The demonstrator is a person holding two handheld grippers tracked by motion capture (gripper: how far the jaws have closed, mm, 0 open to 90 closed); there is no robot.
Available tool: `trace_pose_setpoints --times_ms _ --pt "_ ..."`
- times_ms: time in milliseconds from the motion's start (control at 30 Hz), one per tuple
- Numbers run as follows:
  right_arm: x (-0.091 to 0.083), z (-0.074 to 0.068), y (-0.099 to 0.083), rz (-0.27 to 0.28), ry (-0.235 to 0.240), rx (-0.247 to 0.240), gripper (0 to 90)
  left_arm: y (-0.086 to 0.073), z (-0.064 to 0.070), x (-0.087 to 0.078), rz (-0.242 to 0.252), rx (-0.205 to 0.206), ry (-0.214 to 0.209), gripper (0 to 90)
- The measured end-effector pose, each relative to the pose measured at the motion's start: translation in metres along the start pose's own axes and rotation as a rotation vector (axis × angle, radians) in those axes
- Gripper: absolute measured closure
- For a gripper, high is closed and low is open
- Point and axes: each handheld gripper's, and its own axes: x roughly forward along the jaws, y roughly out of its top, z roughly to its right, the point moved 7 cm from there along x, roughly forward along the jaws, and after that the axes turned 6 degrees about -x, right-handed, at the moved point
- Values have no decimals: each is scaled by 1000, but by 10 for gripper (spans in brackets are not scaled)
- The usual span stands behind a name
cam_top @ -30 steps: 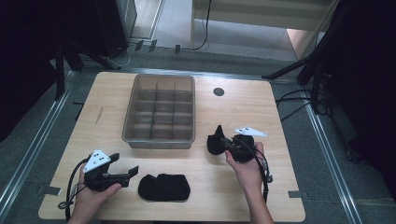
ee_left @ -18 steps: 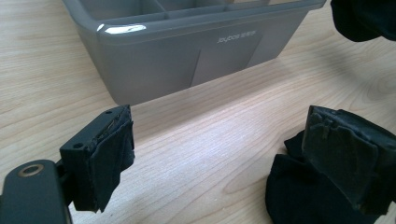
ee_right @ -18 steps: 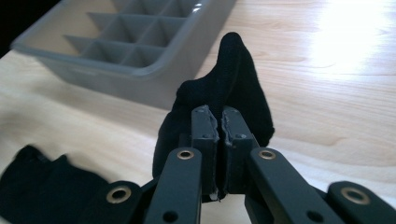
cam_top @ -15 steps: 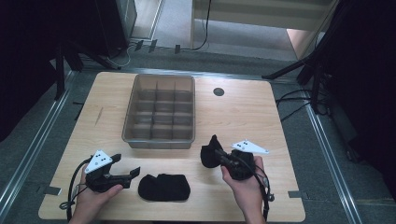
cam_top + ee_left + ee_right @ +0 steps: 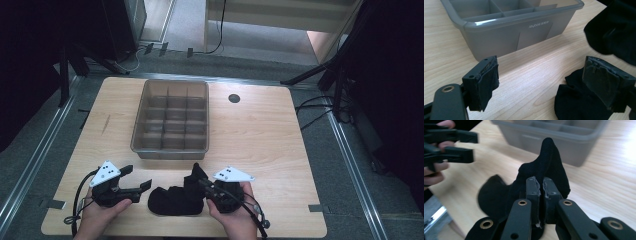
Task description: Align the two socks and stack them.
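Observation:
My right gripper (image 5: 199, 179) (image 5: 541, 185) is shut on a black sock (image 5: 194, 176) (image 5: 547, 160), whose free end sticks up past the jaws. The held sock hangs low at the right end of a second black sock (image 5: 169, 201) (image 5: 491, 193) lying flat near the table's front edge; the two touch or overlap. My left gripper (image 5: 136, 177) (image 5: 541, 82) stands open just left of the lying sock, nothing between its pads; one pad (image 5: 600, 81) sits over the sock's edge (image 5: 574, 105). The held sock (image 5: 614, 32) shows farther off in the left gripper view.
A grey plastic tray (image 5: 145, 150) (image 5: 524, 30) (image 5: 564, 137) divided into several compartments stands mid-table, just behind both grippers. A small dark round mark (image 5: 234, 98) lies to its right. The wooden table (image 5: 280, 140) has bare room on the right side.
My right gripper has carried its black sock left and toward the front edge, down onto the lying sock's right end. The left gripper has barely moved.

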Motion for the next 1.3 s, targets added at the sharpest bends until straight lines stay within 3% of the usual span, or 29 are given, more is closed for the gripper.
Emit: trace_pose_setpoints --times_ms 133,267,400,467,500,567,700,767,833,967,1200,1300 --pt "9 -19 -1 -3 36 -12 818 0 2 0 -3 -2 -13 146" --pt "21 -34 -3 -2 81 -35 576 0 3 0 -11 15 -13 161" --pt "21 -26 -1 12 26 -84 514 0 5 -3 -7 22 -35 261" --pt "19 -18 0 16 -1 -78 511 0 5 -3 -7 26 -38 320" --pt "16 -5 1 29 -27 -53 517 -1 9 -3 -11 31 -63 357" --pt "16 8 1 31 -52 -38 536 -2 13 -2 -22 43 -80 425" --pt "27 26 -4 0 -42 -3 576 -8 22 3 -52 73 -114 556" --pt "36 29 -8 -26 -27 5 583 -10 25 6 -68 81 -118 605" --pt "45 29 -14 -65 -4 10 589 -16 33 11 -114 93 -143 626" --pt "56 25 -23 -108 37 22 610 -28 45 20 -191 151 -170 655" --pt "62 27 -28 -120 26 28 611 -35 55 28 -224 194 -173 638" --pt "64 28 -30 -126 22 26 610 -37 58 34 -234 175 -180 691"
